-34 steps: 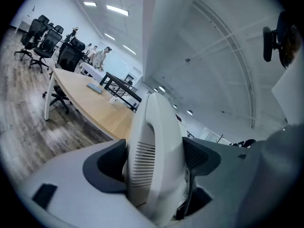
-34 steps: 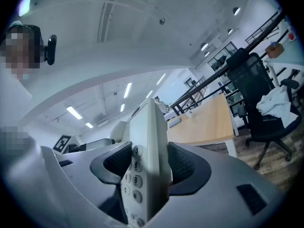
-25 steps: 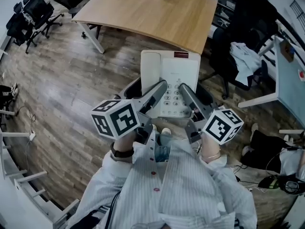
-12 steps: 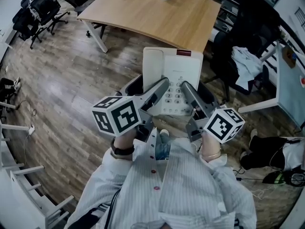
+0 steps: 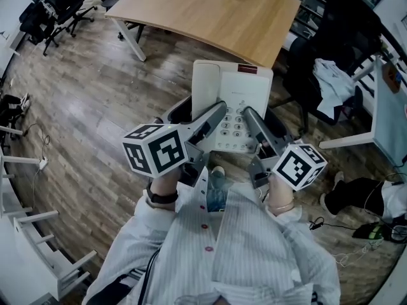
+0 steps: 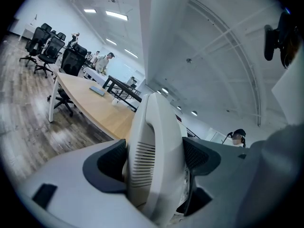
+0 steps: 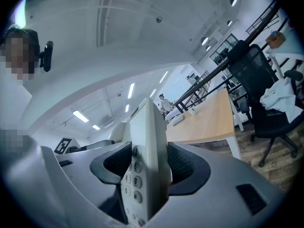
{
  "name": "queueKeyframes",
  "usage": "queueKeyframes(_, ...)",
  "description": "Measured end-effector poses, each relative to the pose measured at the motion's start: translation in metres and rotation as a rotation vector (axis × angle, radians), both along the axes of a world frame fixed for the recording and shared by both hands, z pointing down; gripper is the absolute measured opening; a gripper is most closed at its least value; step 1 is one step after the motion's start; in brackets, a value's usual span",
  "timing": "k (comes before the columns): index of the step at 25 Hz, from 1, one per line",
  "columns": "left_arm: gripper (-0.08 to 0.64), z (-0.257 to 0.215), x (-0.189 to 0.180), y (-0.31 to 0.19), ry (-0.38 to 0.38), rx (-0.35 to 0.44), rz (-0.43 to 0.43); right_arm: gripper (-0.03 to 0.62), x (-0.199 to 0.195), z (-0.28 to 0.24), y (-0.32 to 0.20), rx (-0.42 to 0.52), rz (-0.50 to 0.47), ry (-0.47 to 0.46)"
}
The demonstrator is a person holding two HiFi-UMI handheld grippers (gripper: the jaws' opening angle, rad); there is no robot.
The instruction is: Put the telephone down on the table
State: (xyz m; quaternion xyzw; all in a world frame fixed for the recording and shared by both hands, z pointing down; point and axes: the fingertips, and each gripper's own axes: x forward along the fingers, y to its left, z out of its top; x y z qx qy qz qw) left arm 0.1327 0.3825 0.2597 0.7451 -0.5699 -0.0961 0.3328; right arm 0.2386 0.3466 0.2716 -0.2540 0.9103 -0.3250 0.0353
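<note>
Pinching the white telephone [image 5: 240,97] with the left tongs [image 5: 196,114] at its handset side and the right tongs [image 5: 267,129] at its keypad side. Holding it in the air over the wood floor [image 5: 95,94], near the bench [image 5: 210,18] edge. Finding handset grille slots only in the left gripper view; reading keys 3, 6, 9, 8, 0, # only in the right.

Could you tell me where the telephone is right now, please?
In the head view the telephone sits mid-frame, held above the floor by the left gripper and right gripper, just short of the wooden table.
</note>
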Motion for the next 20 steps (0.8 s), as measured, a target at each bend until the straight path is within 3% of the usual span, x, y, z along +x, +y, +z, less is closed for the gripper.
queueKeyframes(9, 0.374, 0.013, -0.025, -0.029, 0.015, -0.013, -0.005, 0.247, -0.025, 0.011, -0.029, -0.019, -0.009, 0.011)
queueKeyframes(20, 0.374, 0.018, -0.101, -0.105, 0.03, -0.037, 0.02, 0.247, -0.1, 0.016, -0.103, -0.05, 0.013, 0.023)
